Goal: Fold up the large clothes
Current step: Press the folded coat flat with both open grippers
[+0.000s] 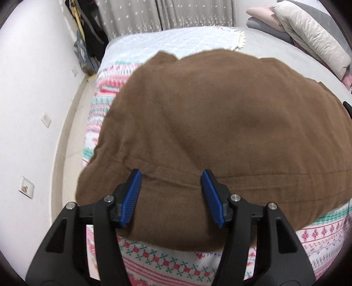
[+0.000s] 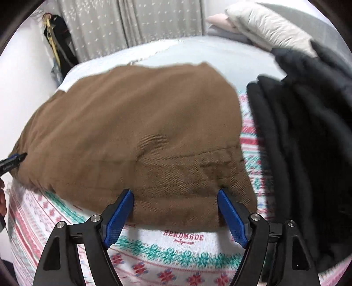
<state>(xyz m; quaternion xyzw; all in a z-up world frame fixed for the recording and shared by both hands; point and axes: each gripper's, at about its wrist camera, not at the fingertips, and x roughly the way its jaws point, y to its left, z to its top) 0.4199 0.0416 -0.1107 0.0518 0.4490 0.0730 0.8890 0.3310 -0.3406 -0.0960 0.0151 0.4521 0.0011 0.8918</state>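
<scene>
So we've got a bed covered with a white knitted blanket (image 2: 171, 253) patterned in red and teal snowflake bands, with "HANDMADE" stitched on it. A pale quilted bedspread (image 1: 167, 41) lies further back, grey star-dotted curtains (image 1: 176, 15) hang behind, and a white wall (image 1: 28, 88) with sockets runs along the left.

The big brown woven garment (image 1: 209, 121) lies spread flat on the blanket, hem seam toward us.

Our left gripper (image 1: 171, 193) has its blue ribbed pads spread apart over the near hem, nothing pinched between them. Our right gripper (image 2: 176, 209) is spread wide too, at the garment's near right corner, pads not pressing the cloth.

Only the right wrist view shows the pile of black clothing (image 2: 297, 143) just beside the brown one on the right, plus the left gripper's tip poking in at the left edge. The left wrist view gives the wall sockets and the cream puffy pillow (image 1: 312, 37) more clearly.
</scene>
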